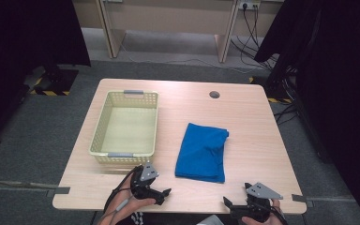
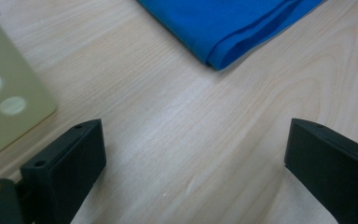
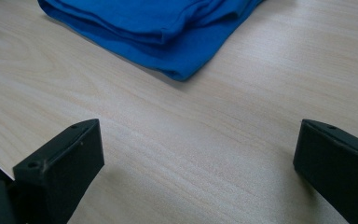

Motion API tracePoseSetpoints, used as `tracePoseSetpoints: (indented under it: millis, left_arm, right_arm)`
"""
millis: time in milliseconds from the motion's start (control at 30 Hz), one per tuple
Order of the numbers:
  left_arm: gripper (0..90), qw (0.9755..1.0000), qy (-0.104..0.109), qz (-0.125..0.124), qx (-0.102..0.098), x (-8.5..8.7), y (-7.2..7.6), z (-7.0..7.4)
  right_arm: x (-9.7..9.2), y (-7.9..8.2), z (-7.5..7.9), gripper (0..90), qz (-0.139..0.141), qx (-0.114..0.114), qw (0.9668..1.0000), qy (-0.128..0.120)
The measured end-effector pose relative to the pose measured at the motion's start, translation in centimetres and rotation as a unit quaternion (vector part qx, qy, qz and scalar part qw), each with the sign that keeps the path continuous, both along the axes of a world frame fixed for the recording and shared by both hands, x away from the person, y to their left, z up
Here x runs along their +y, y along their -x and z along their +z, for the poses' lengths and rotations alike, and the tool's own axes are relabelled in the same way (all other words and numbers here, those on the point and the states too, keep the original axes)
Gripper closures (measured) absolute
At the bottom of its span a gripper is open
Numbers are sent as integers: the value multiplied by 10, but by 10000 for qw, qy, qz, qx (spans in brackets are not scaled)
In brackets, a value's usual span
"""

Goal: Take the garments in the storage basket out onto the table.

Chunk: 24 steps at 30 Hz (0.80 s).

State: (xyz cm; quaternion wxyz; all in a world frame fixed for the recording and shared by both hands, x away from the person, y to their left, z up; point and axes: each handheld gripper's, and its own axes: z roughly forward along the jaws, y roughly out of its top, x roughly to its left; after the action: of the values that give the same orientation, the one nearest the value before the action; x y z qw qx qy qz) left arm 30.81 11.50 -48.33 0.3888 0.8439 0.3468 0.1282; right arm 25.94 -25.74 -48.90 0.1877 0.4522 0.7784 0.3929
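Note:
A folded blue cloth (image 1: 202,151) lies flat on the wooden table (image 1: 253,122), right of centre. A pale yellow plastic basket (image 1: 125,126) stands empty to its left. My left gripper (image 1: 161,192) is near the table's front edge, just below the basket and left of the cloth's near corner, jaws wide open with bare wood between them. In the left gripper view the cloth (image 2: 233,23) lies ahead and the basket wall (image 2: 4,102) is at the left. My right gripper (image 1: 232,204) sits open at the front right; its view shows the cloth's corner (image 3: 168,32) ahead.
A round cable hole (image 1: 214,94) sits near the table's far edge. Grey carpet surrounds the table, with dark curtains at both sides and cables on the floor at the far right. Tape strips mark the table's front corners.

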Motion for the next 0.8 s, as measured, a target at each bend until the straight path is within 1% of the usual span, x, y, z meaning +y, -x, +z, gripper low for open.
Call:
tracePoseSetpoints:
  millis: [100, 200, 300, 600, 800]
  left_arm:
    - [45, 9999, -81, 61, -16, 4, 2, 0]
    - [47, 9999, -87, 86, -12, 7, 5, -1]
    - [47, 9998, -156, 130, -64, 11, 7, -1]
    - [45, 9995, -162, 247, -84, 20, 15, -2]
    - [42, 9994, -179, 296, -81, 23, 20, -2]
  right_arm:
    - [0, 0, 0, 18, -8, 6, 10000, -5]
    - [0, 0, 0, 18, -3, -2, 10000, 10]
    - [0, 0, 0, 18, -2, 3, 10000, 0]
    - [0, 0, 0, 18, -6, 7, 10000, -7]
    - [0, 0, 0, 18, 8, 1, 10000, 7]
